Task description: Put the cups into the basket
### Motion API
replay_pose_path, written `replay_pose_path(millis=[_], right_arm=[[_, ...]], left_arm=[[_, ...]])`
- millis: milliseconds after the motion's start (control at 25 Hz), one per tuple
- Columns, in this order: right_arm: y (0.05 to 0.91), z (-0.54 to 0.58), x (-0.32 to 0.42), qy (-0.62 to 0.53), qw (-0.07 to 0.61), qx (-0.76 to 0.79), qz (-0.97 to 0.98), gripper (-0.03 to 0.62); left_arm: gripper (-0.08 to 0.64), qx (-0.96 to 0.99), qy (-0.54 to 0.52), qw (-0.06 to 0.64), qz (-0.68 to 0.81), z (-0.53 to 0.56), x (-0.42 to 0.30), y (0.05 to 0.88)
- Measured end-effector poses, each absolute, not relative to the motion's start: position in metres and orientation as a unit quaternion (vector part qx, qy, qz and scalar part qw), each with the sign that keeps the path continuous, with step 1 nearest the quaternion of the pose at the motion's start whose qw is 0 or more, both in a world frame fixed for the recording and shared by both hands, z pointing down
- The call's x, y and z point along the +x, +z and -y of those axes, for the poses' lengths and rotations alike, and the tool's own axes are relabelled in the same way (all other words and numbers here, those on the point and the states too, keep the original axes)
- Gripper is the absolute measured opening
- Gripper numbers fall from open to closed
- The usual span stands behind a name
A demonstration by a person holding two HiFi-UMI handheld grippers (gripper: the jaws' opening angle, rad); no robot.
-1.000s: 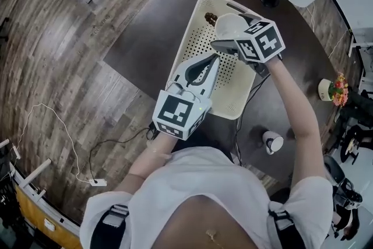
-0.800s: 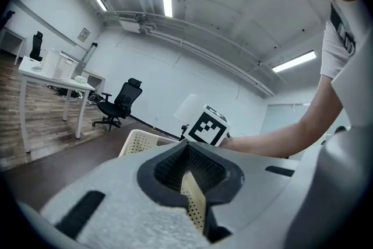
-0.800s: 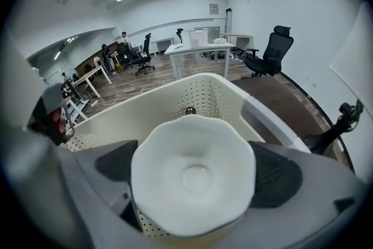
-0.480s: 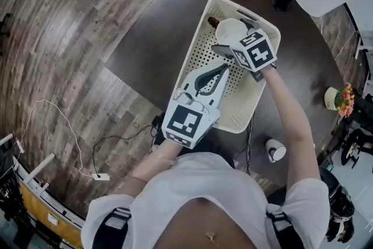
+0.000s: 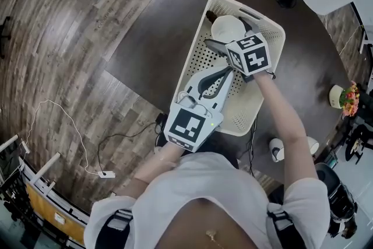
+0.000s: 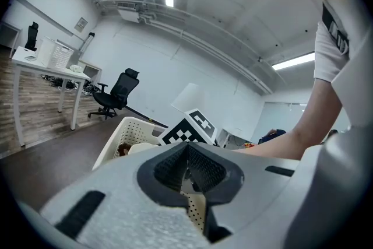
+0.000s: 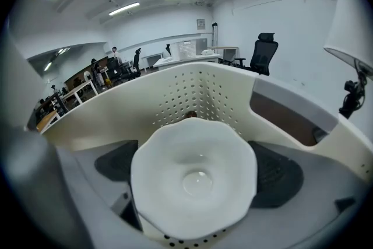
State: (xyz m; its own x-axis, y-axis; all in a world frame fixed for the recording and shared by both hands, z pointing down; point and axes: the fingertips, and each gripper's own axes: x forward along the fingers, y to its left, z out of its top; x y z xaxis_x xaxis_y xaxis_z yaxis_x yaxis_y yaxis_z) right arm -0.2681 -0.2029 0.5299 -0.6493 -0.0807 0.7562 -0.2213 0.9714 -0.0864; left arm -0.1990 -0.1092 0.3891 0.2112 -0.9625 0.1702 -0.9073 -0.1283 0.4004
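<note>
Now the white cup (image 7: 193, 182), its rim scalloped, sits clamped between the pads of the right tool (image 5: 229, 37), mouth turned toward that tool's camera. It is inside the far end of the cream perforated basket (image 5: 193, 49), close to the end wall. The left tool (image 6: 187, 159) hangs over the basket's near half with its jaws pressed together and nothing between them, its tips close by the right tool's marker cube. The basket stands on the dark tabletop (image 5: 156, 25). A second cup (image 5: 275, 150) stands on the tabletop outside the basket, beside the person's right arm.
</note>
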Motion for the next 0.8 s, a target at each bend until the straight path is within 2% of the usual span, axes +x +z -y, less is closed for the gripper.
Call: replay_pose_path(millis=[240,800], right_arm=[[0.530,0.204,-0.271,0.090,0.378,0.106,0.915,0.558],[0.529,0.198,-0.266,0.084,0.378,0.105,0.916,0.560]], left_arm=[[0.011,0.748,-0.063,0.211,0.626,0.108,-0.196,0.391],[0.011,0.750,-0.057,0.205,0.626,0.100,-0.187,0.389]])
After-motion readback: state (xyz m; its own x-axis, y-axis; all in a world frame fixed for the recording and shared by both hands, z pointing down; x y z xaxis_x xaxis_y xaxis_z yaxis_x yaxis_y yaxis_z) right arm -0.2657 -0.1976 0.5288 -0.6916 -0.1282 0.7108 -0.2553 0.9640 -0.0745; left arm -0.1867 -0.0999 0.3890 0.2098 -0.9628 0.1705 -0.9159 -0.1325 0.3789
